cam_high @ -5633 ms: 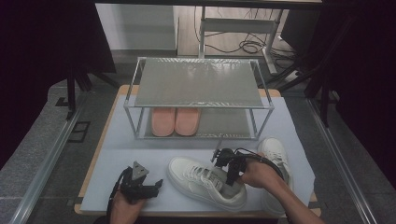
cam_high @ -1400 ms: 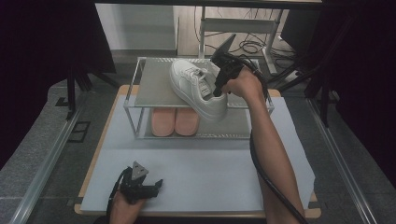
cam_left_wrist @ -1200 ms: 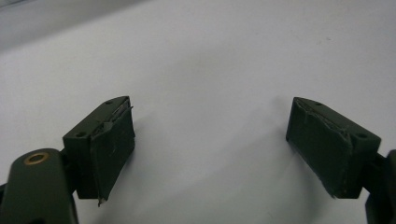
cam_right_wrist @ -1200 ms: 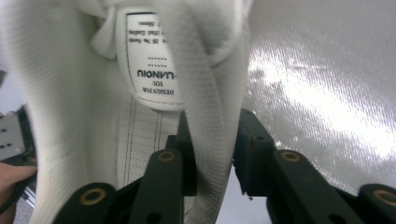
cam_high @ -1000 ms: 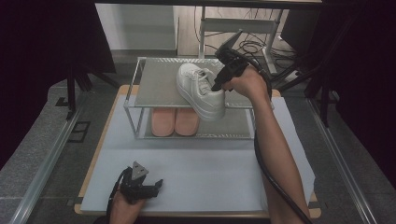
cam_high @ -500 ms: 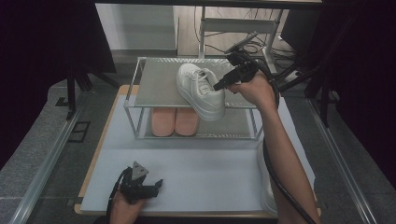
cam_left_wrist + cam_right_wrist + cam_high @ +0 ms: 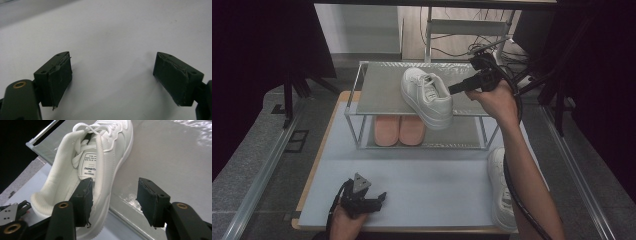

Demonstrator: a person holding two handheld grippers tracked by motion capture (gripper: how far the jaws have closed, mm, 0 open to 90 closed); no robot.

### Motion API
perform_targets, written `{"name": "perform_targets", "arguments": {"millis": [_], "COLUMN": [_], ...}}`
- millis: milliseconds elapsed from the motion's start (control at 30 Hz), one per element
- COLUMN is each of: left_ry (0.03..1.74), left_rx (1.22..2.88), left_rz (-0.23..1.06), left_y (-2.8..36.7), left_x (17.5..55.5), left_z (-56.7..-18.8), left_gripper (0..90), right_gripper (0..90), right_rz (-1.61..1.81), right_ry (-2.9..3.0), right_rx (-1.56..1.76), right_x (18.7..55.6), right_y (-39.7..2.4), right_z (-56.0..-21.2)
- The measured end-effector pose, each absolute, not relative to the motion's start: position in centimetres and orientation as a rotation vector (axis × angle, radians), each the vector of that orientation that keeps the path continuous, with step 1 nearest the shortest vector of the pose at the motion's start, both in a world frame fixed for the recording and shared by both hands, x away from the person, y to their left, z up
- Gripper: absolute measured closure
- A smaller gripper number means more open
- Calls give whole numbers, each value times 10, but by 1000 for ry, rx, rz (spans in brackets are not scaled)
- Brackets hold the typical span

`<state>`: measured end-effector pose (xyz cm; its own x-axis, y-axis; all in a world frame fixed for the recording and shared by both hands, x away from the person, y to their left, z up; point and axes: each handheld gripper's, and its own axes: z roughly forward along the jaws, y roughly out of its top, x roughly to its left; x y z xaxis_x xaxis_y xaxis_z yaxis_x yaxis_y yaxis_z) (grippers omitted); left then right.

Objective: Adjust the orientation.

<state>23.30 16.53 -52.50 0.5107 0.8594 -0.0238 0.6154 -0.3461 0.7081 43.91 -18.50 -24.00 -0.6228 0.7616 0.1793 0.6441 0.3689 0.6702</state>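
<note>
High view shows one white lace-up sneaker (image 7: 428, 97) placed on the metal rack's top shelf (image 7: 382, 90); right claw (image 7: 454, 89) has just been opening, empty. Second white sneaker (image 7: 502, 192) waits on the worktop (image 7: 422, 175); left claw (image 7: 379, 198) rests open, empty.

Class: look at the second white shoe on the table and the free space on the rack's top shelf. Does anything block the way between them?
Nothing visible does. The shoe lies on the table right of the rack; the top shelf is bare left of the placed shoe.
</note>
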Motion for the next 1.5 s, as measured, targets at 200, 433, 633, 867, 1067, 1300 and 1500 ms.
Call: {"name": "perform_targets", "arguments": {"millis": [200, 433, 633, 867, 1067, 1300, 1500], "left_ry": [1200, 1200, 1201, 1201, 1201, 1201, 1201], "left_rx": [2083, 2083, 2082, 2078, 2076, 2076, 2075], "left_rz": [469, 469, 469, 471, 474, 474, 474], "left_y": [165, 165, 165, 165, 165, 165, 165], "left_x": [233, 233, 233, 233, 233, 233, 233], "left_z": [-525, -525, -525, -525, -525, -525, -526], "left_gripper": [153, 153, 154, 154, 154, 154, 154], "right_gripper": [498, 592, 732, 854, 900, 900, 900], "right_rz": [1099, 1079, 1143, 1164, 1199, 1274, 1306], "right_ry": [2408, 2391, 2388, 2446, 2477, 2491, 2503], "right_rx": [1274, 1222, 1184, 1100, 1055, 976, 866], "right_x": [430, 418, 405, 384, 371, 360, 346], "right_y": [-194, -203, -214, -211, -209, -204, -195], "right_z": [-240, -250, -262, -287, -306, -320, -318]}}
